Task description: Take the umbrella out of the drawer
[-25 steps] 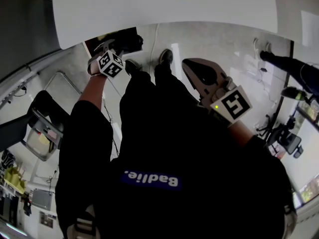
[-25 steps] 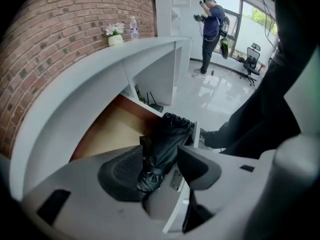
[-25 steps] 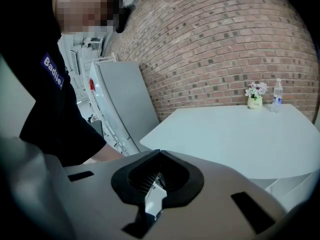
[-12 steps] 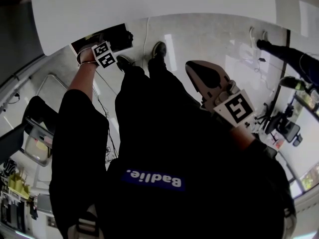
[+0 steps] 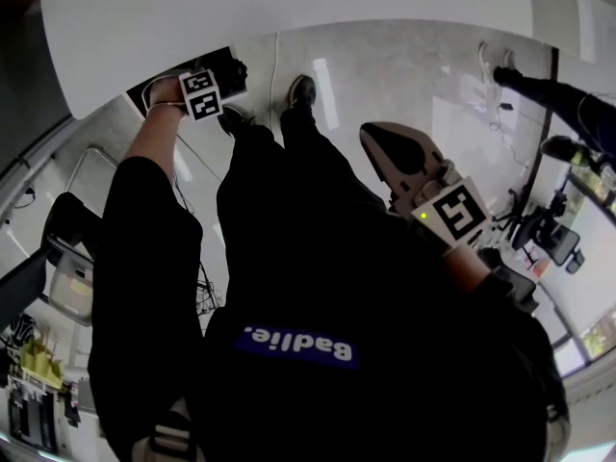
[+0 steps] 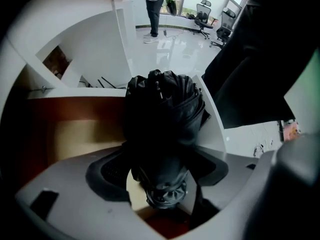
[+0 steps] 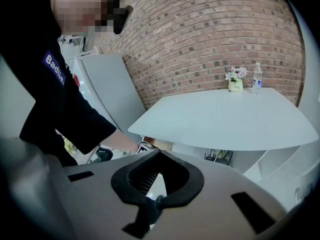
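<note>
Left gripper (image 6: 160, 184) jaws apart, just opening around umbrella (image 6: 165, 109) in drawer (image 6: 75, 139), reaching for the grasp, next needing closing, then lifting out

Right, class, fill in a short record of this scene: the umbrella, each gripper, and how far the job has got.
umbrella: black, folded, in the open drawer
left gripper: pointing down into the drawer, jaws just opened wide, umbrella between them but not clamped
right gripper: shut, empty, off to the side
stage: umbrella not yet lifted out
</note>
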Motion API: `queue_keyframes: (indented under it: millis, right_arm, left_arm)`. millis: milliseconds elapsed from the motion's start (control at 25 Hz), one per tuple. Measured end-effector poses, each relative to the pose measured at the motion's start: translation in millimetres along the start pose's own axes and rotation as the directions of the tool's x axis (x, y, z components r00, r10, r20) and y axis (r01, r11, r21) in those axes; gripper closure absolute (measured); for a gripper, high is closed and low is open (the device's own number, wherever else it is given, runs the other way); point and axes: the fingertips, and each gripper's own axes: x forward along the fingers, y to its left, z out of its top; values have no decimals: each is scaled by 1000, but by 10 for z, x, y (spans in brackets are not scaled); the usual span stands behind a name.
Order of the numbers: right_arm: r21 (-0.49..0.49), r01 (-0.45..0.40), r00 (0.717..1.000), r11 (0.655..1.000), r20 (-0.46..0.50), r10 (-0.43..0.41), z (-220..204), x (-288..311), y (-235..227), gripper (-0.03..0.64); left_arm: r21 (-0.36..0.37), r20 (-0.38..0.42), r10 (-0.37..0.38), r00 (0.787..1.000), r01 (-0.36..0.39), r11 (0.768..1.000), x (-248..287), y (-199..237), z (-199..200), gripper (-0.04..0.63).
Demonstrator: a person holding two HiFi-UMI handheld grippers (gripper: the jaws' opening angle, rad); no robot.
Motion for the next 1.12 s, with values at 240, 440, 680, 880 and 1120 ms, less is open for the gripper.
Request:
queue_keyframes:
  millis: [240,440,680,880,1120]
  right_arm:
    - [19,12,1000,1000,-10,-12,-39,5,-56,591]
    - [22,27,1000,999,-3,-27,-27,-10,-32,591]
    - [6,31,999,999,19,-32,31,-27,37,591]
    - [-12,9,999,1000,39,-9,142,-25,153,591]
    - [-48,-29,997,998,71,32,309,12,352,591]
  left_arm:
    - [38,-57,-115,992,118,992,64,-54,-10,272]
    - [47,-49,-104,993,107,993,48,-104,-9,321]
    - [18,24,2,1000,-2,1000,-91,-151,-8,350]
    - [-13,88,68,994,-68,998,-395,-144,67,359]
    - [-89,143,143,979,-131,987,-782,-121,103,368]
